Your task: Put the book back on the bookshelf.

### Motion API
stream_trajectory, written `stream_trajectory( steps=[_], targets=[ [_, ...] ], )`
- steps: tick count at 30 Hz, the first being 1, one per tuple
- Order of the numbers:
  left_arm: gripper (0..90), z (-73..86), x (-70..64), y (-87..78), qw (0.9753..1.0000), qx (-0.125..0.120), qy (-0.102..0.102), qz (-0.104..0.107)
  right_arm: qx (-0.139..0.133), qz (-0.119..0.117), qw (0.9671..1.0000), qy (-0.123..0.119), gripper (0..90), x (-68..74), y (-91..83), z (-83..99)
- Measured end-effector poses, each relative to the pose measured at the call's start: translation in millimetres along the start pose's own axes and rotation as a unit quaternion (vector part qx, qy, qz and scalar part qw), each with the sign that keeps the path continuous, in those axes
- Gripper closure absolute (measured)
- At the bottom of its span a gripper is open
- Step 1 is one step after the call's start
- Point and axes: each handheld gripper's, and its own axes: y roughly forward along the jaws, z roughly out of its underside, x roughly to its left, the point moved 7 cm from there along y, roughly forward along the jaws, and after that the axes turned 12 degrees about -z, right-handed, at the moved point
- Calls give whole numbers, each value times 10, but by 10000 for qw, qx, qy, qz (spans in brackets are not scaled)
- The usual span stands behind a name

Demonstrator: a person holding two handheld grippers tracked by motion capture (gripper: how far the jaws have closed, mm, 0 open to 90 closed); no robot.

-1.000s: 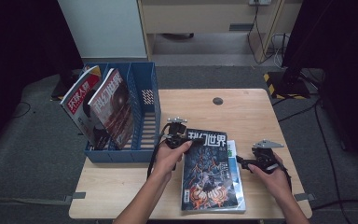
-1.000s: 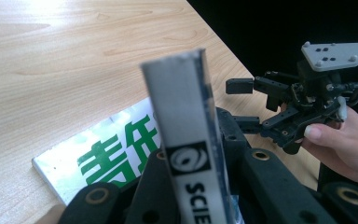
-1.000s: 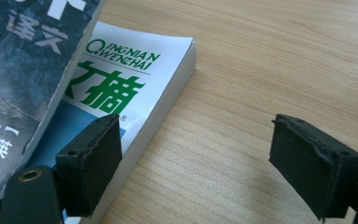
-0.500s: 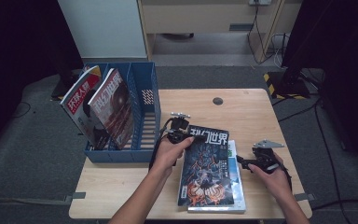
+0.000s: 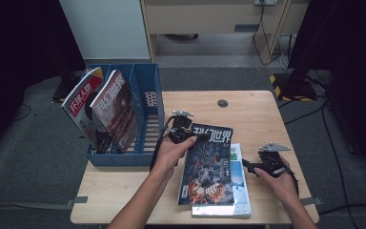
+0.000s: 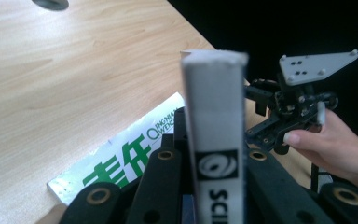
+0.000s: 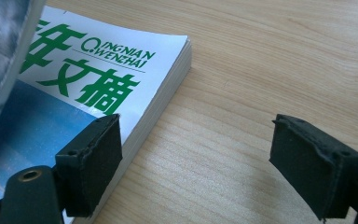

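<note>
Blue rack at far left of the surface, two magazines upright inside, a free slot just left of the left hand-held gripper. Clamped there on the top spine corner of the dark magazine, long axis running toward the person, lifted off the green-titled magazine. Farther right, right hand-held gripper wide apart, nothing held, beside that lower magazine.

The wooden table carries a blue rack, a white-covered magazine, perhaps a grommet.
</note>
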Motion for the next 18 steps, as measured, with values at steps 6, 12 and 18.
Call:
stream_trajectory(
  steps=[6,12,18],
  targets=[
    [822,-115,-70,-81,9997,-84,213,-52,-5,31,10000,-20,163,-11,6,-1],
    [822,-191,-83,-172,9994,-182,264,-124,-10,57,10000,11,162,-25,-14,5],
    [822,-271,-77,-268,9989,-316,310,-168,-41,72,10000,56,160,-38,-18,3]
  ],
)
